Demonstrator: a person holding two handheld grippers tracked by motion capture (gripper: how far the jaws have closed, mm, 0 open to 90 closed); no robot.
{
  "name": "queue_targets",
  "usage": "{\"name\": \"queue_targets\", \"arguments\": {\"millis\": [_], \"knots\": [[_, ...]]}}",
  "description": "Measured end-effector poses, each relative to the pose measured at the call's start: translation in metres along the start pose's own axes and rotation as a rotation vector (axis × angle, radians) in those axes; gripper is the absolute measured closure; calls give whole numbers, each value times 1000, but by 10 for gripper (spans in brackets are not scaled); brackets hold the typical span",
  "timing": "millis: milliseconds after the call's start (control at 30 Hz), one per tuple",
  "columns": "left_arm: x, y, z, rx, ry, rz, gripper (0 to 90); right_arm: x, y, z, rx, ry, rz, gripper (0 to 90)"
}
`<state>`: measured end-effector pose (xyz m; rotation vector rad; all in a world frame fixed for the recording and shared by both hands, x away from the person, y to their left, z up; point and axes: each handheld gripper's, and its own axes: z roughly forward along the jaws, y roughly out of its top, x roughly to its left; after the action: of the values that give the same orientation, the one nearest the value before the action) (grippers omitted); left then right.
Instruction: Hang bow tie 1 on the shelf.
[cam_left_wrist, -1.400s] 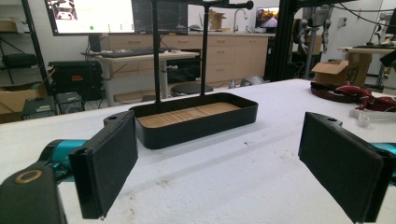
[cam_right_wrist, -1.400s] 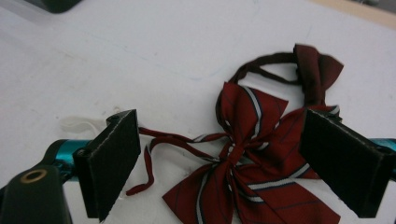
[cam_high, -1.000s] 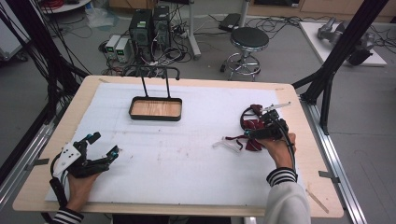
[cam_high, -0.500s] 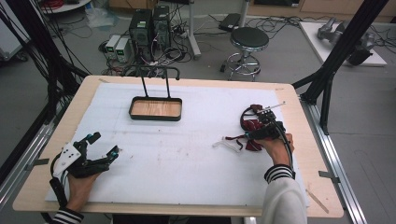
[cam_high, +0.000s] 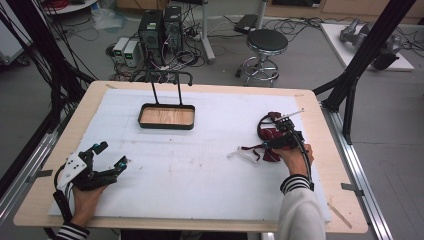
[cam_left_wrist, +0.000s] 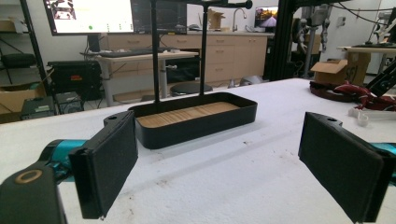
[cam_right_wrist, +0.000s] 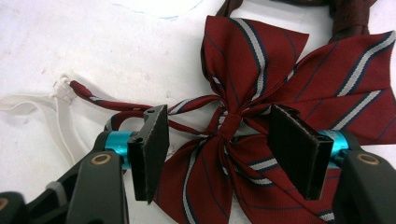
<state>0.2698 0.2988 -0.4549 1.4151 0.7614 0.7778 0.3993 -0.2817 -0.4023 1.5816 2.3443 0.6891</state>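
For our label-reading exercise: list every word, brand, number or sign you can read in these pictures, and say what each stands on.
No text can be read.
Monitor behind the table: bright window with marks, too blurred to read.
Second screen: too small to read.
Cardboard box: dark marks, unreadable.
Striped bow tie, black tray: no lettering seen.

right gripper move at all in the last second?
Yes, slightly. In the high view the right gripper has slid a little toward the person, away from the black tray, and now sits over the red striped bow tie, jaws open.
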Motion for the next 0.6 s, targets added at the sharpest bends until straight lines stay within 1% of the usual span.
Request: {"name": "queue_targets", "arguments": {"millis": [67, 100, 233, 367, 400, 533, 600], "knots": [[0, 0, 0, 0, 0, 0, 123, 1, 1, 2, 2, 1, 13, 432], [0, 0, 0, 0, 0, 0, 123, 1, 1, 2, 2, 1, 13, 432], [0, 0, 0, 0, 0, 0, 123, 1, 2, 5, 5, 2, 27, 484], [0, 0, 0, 0, -1, -2, 123, 0, 3, 8, 24, -7, 36, 521], [0, 0, 0, 1, -1, -1, 123, 0, 3, 9, 22, -4, 46, 533], [0, 0, 0, 2, -3, -2, 123, -1, 3, 10, 26, -4, 53, 542], [0, 0, 0, 2, -3, -2, 123, -2, 3, 10, 26, 9, 72, 535]]}}
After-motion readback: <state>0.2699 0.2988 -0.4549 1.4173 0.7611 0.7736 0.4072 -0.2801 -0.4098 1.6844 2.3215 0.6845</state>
